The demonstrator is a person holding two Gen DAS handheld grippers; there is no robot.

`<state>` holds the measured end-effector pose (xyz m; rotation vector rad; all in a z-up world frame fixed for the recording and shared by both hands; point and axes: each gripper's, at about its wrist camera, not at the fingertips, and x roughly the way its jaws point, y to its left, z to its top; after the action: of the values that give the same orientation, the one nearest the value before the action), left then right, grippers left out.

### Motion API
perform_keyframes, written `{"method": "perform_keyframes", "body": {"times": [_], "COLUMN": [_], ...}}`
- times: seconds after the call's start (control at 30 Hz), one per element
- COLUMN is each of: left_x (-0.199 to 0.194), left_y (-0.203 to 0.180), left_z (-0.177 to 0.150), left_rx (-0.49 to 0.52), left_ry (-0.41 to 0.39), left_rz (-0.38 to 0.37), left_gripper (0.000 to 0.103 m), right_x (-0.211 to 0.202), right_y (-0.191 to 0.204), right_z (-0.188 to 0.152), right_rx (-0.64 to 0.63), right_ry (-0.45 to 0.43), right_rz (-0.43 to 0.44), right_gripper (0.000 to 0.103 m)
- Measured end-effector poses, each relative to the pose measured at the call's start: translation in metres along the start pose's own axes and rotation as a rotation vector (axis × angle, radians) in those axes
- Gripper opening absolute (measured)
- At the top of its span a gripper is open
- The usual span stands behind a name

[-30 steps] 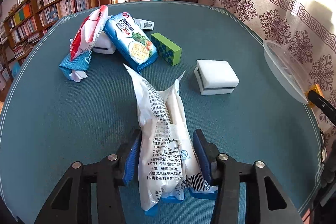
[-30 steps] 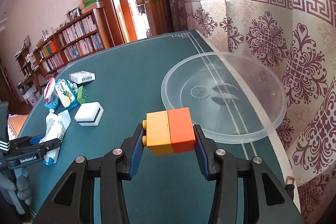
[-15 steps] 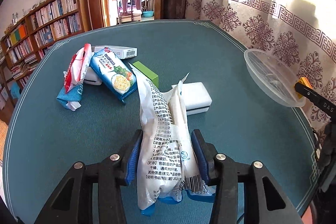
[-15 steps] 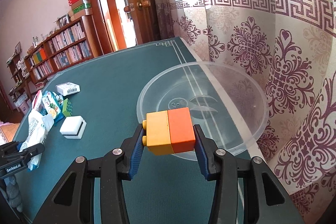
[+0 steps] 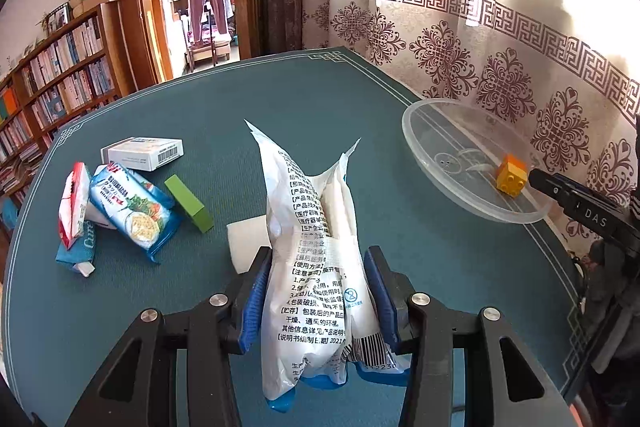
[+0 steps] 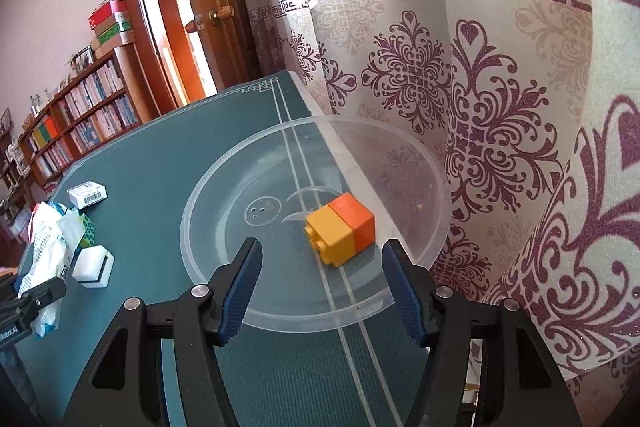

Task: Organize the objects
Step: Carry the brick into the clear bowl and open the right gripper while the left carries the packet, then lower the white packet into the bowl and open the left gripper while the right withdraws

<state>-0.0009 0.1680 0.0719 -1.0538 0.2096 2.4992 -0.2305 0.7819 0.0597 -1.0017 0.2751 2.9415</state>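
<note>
The teal table [image 5: 168, 311] carries a clear plastic bowl [image 6: 208, 195] at its curtain-side edge. Inside the bowl lies the yellow-and-orange block [image 6: 340, 233], tilted, just ahead of the right gripper [image 6: 322, 287] and free of both pads; those jaws are opening with nothing between them. The left gripper [image 5: 316, 301] is clamped on a white printed packet [image 5: 316, 251], which stands up between its blue pads. Farther left on the table lie a noodle packet [image 5: 132, 213], a green block [image 5: 188, 203] and a small white box [image 5: 142, 153].
</note>
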Motion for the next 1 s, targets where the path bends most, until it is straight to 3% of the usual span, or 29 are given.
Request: {"method": "perform_keyframes", "body": {"times": [0.33, 0.8, 0.83, 0.9, 0.93, 1.0], "left_x": [0.033, 0.085, 0.089, 0.091, 0.090, 0.087], "left_y": [-0.054, -0.104, -0.105, -0.106, -0.105, -0.100], "left_z": [0.037, 0.083, 0.086, 0.091, 0.093, 0.093], "left_rx": [0.069, 0.117, 0.113, 0.105, 0.097, 0.083], "left_ry": [0.003, 0.003, 0.004, -0.005, -0.024, -0.056], "left_rz": [-0.076, -0.207, -0.223, -0.235, -0.227, -0.205], "left_gripper": [0.049, 0.050, 0.052, 0.069, 0.083, 0.088], "right_x": [-0.018, -0.016, -0.015, -0.013, -0.012, -0.011], "right_y": [0.004, -0.002, -0.002, -0.001, -0.002, -0.003], "right_z": [-0.007, -0.012, -0.012, -0.012, -0.012, -0.012], "right_rx": [-0.037, -0.011, -0.010, -0.010, -0.010, -0.005], "right_ry": [-0.044, -0.021, -0.019, -0.014, -0.011, -0.007], "right_rz": [0.033, 0.055, 0.055, 0.055, 0.053, 0.051], "right_gripper": [0.064, 0.064, 0.064, 0.064, 0.064, 0.064]}}
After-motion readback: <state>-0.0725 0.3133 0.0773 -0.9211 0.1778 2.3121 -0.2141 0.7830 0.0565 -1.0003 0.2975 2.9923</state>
